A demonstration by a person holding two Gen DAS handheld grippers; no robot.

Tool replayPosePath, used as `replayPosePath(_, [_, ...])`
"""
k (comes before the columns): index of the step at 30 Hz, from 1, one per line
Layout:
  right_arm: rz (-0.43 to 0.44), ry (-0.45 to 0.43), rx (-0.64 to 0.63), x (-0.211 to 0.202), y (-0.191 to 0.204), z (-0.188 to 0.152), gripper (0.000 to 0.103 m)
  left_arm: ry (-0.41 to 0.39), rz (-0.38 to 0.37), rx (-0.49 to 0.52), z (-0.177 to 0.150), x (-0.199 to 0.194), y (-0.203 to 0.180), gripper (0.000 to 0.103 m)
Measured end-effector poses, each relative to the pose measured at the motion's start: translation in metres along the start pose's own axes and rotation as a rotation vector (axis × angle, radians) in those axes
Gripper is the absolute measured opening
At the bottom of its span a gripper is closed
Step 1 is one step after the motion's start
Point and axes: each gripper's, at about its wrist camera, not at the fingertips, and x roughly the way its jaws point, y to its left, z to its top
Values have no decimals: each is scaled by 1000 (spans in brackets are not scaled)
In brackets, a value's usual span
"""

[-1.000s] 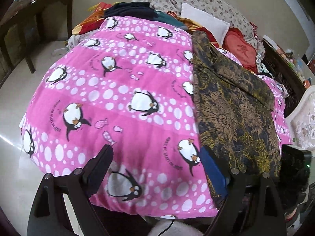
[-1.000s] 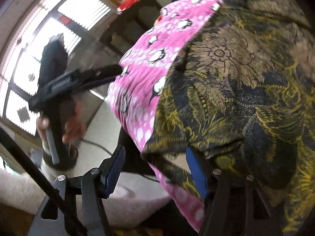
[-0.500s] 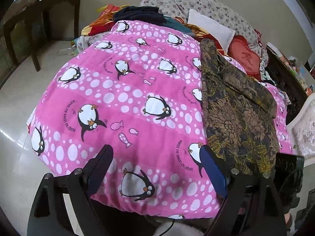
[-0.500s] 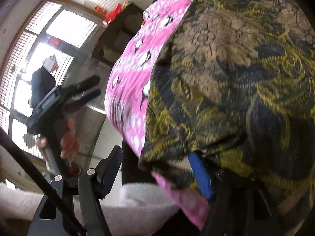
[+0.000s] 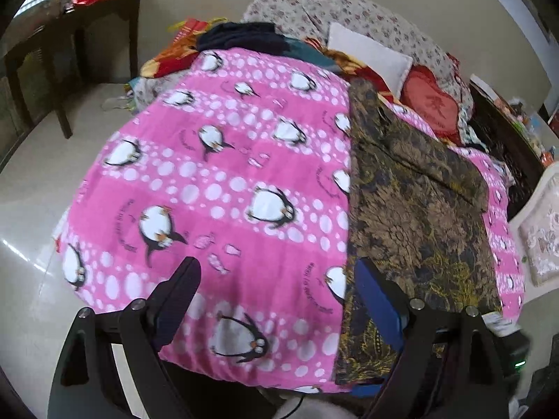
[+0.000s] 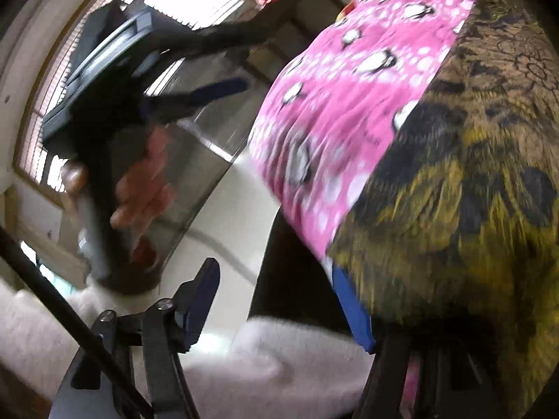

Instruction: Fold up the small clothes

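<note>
A dark garment with a gold floral print [image 5: 415, 223] lies flat along the right side of a pink penguin blanket [image 5: 223, 188] on the bed. My left gripper [image 5: 276, 269] hovers open over the blanket's near edge, its right finger beside the garment's left border. In the right wrist view the garment [image 6: 464, 188] fills the right side, blurred. My right gripper [image 6: 272, 269] is open at the garment's near corner. Its blue-padded right finger [image 6: 353, 314] sits against the cloth's edge, and nothing is pinched. A hand [image 6: 146, 188] holds the left gripper [image 6: 251, 56] at upper left.
Pillows [image 5: 370, 59] and piled clothes [image 5: 241, 38] crowd the head of the bed. A dark wooden table [image 5: 87, 28] stands on the tiled floor at left, and dark furniture [image 5: 503, 139] lines the right. A white fluffy sleeve [image 6: 272, 359] lies below my right gripper.
The garment corner that hung between my right jaws now lies against the right finger, and the jaws stand wider. The right view has rolled and shifted. The left gripper has barely moved.
</note>
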Motion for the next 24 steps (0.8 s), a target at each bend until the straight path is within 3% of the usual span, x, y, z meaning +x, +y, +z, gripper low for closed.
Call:
replayPosePath(3, [-47, -75, -7, -51, 5, -13, 78, 48, -24, 39, -9, 16, -17, 89])
replayPosePath(5, [-163, -179, 8, -105, 2, -23, 78, 74, -26, 67, -16, 24, -27, 89])
replayPosePath(9, [-471, -367, 149, -215, -21, -62, 82, 126, -27, 125, -31, 40, -43, 89])
replayPosePath(14, [-854, -401, 323, -288, -51, -112, 82, 187, -12, 136, -45, 59, -54, 89])
replayPosePath(16, [-885, -426, 385, -303, -61, -128, 82, 176, 27, 164, -48, 61, -64, 89])
replayPosePath(19, [-850, -458, 448, -312, -66, -145, 82, 178, 26, 184, -51, 60, -73, 89])
replayPosePath(24, [-819, -391, 482, -291, -84, -156, 82, 193, 46, 234, -57, 64, -88, 91])
